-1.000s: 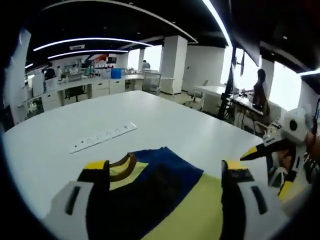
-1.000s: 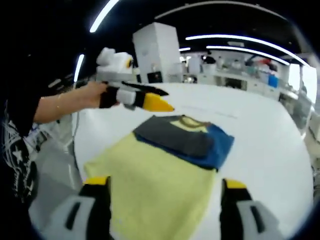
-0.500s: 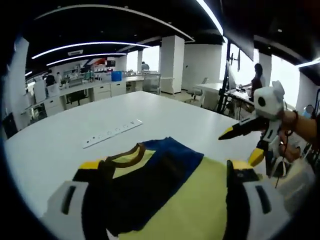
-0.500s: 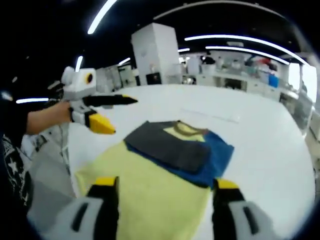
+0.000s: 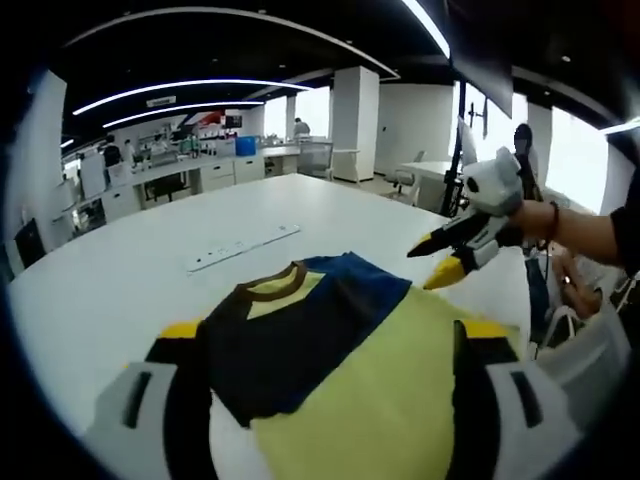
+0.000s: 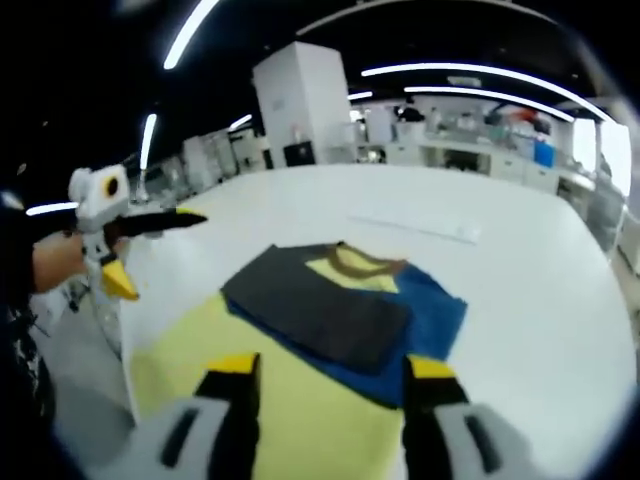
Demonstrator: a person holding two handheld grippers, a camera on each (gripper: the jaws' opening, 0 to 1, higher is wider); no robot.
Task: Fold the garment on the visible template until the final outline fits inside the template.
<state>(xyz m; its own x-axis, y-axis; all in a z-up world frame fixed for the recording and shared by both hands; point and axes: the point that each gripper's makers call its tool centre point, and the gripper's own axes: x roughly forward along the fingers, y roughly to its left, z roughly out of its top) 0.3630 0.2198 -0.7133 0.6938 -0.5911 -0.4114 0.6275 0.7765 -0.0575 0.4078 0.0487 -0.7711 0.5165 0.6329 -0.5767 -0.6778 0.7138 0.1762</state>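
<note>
A folded garment (image 5: 330, 330) lies flat on the white table (image 5: 100, 290), with a yellow body, a blue part, a dark grey panel on top and a brown collar. My left gripper (image 5: 330, 335) hovers open over its near edge, its jaws wide apart and holding nothing. The right gripper (image 5: 428, 267), held in a hand, hangs open above the garment's right side. In the right gripper view the garment (image 6: 340, 310) spreads ahead of my open right gripper (image 6: 330, 368). The left gripper (image 6: 160, 250) is off to the left, past the yellow edge.
A white power strip (image 5: 245, 248) lies on the table beyond the collar, also seen as a power strip (image 6: 410, 225). The table edge (image 6: 125, 340) runs close to the garment on the person's side. A person (image 5: 522, 150) sits at a desk far behind.
Both hands have drawn back, so more of the garment shows in the left gripper view. In the right gripper view the left gripper has shifted toward the left. The garment lies as before.
</note>
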